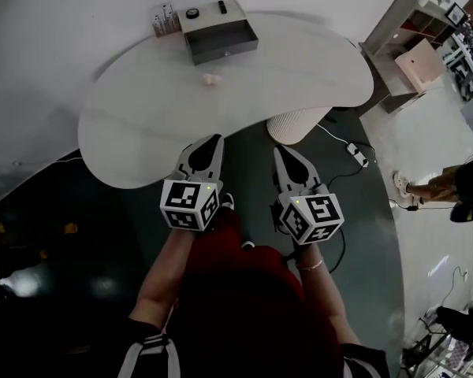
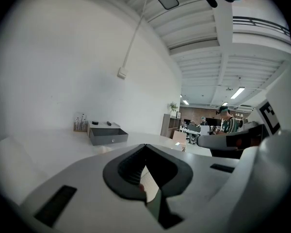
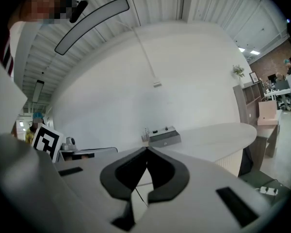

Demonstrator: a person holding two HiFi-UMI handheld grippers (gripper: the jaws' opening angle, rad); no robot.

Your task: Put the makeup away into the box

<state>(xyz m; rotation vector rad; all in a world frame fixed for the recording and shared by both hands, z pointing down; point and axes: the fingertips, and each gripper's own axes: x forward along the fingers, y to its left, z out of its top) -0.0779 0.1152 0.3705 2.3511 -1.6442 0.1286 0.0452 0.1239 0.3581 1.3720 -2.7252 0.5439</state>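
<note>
The white worktop (image 1: 299, 77) carries the grey box (image 1: 219, 31) at its far edge, its tray open. The left hand-held gripper (image 1: 213, 142) and right hand-held gripper (image 1: 281, 154) hover at the near edge, both clenched and empty. A small pale makeup piece (image 1: 210, 79) lies just in front of the box. Reached with jaws clenched like this, it would likely be knocked away.
</note>
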